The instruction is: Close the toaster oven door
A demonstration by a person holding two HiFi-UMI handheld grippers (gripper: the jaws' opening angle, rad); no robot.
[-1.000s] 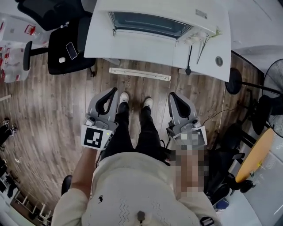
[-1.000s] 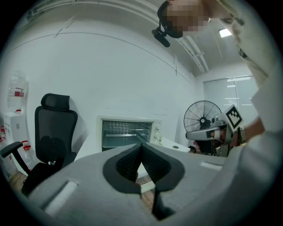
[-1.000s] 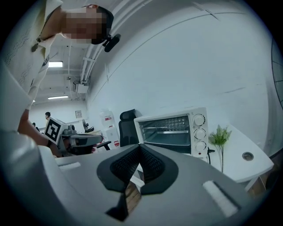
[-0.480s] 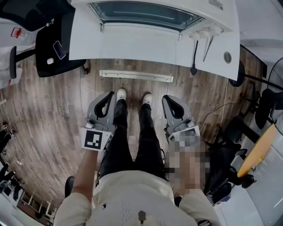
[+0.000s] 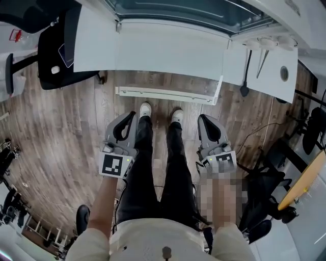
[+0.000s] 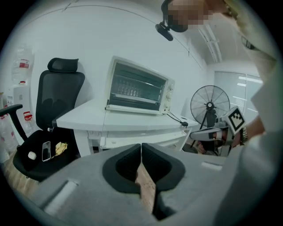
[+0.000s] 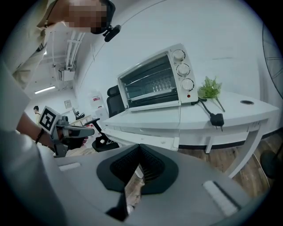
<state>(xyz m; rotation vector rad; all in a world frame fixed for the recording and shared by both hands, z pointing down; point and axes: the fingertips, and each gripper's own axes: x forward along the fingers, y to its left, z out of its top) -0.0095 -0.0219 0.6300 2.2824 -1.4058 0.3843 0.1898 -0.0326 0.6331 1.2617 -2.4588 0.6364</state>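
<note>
The white toaster oven (image 6: 137, 90) stands on the white desk (image 6: 84, 121), and its glass door looks shut against the front. It also shows in the right gripper view (image 7: 157, 81), and its top edge shows in the head view (image 5: 178, 10). My left gripper (image 5: 130, 117) hangs low beside the person's left leg, jaws shut and empty, well short of the desk. My right gripper (image 5: 204, 121) hangs the same way beside the right leg, also shut with nothing in it. Both point forward and slightly down toward the desk.
A black office chair (image 6: 48, 119) with a phone (image 6: 46, 151) on its seat stands left of the desk. A standing fan (image 6: 210, 108) is at the right. A power plug (image 7: 216, 119) and a green sprig (image 7: 210, 90) lie on the desk. A tray (image 5: 168, 94) hangs under the desk.
Both grippers have sunk lower beside the legs, jaws staying shut. The desk and oven have shifted toward the top edge of the head view.
</note>
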